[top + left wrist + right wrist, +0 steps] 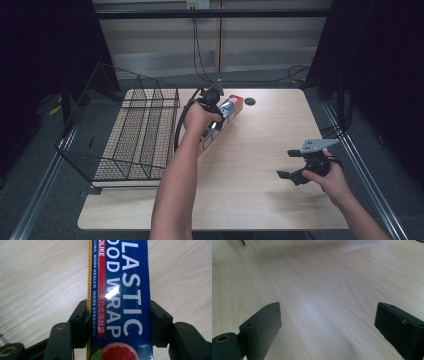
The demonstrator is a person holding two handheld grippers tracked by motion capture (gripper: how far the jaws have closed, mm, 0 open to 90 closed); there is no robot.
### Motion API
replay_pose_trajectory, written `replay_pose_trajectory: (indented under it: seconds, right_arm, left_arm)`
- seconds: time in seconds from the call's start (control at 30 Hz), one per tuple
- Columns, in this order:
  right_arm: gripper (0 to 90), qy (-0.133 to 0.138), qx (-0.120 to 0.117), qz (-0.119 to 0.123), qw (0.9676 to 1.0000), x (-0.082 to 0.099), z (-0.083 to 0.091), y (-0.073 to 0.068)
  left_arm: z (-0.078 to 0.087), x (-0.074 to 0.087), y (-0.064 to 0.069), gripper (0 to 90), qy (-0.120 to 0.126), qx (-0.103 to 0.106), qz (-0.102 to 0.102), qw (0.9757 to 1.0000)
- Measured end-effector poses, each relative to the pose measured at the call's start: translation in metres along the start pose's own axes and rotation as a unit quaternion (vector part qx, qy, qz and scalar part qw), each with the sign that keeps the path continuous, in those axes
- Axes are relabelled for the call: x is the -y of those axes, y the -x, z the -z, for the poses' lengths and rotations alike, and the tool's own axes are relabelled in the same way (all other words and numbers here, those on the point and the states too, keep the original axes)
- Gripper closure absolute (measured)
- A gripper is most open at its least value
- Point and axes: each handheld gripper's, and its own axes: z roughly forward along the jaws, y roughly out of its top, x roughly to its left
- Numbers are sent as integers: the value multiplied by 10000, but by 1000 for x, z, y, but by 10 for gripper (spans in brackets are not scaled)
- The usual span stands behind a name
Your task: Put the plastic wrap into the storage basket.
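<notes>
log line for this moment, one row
left gripper: shut on plastic wrap box | right gripper: open over table | wire basket: left

1. A pale wood-grain bench [260,165] takes up the middle and lower part of the high view.
2. A black wire basket [135,135] rests on the bench's left side, its left wall leaning outward past the edge.
3. A small dark round disc [250,101] sits near the bench's far edge, upper centre.
4. Black cables [200,55] hang down the pale wall at top centre.
5. Grey floor [40,150] borders the bench at left.
</notes>
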Motion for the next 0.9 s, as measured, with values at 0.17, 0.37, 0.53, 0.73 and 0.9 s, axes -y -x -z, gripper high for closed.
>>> replay_pose_trajectory:
  seconds: [0.17,0.37,0.53,0.73,0.9]
  right_arm:
    - [65,3,-47,-32,10000,0,0,-1]
    - [63,2,-49,-34,10000,0,0,-1]
    - [63,-2,-48,-37,10000,0,0,-1]
    - [61,8,-44,-26,10000,0,0,-1]
    - [45,16,-69,-31,10000,0,0,-1]
  left_arm:
    - [12,3,-4,441,-12,-32,82,10000]
    - [28,6,-9,441,-32,-82,124,9999]
    - [40,8,-13,441,-18,-70,283,9996]
    - [51,12,-18,441,-28,-56,447,9990]
    - [61,15,-24,441,-14,-75,512,9987]
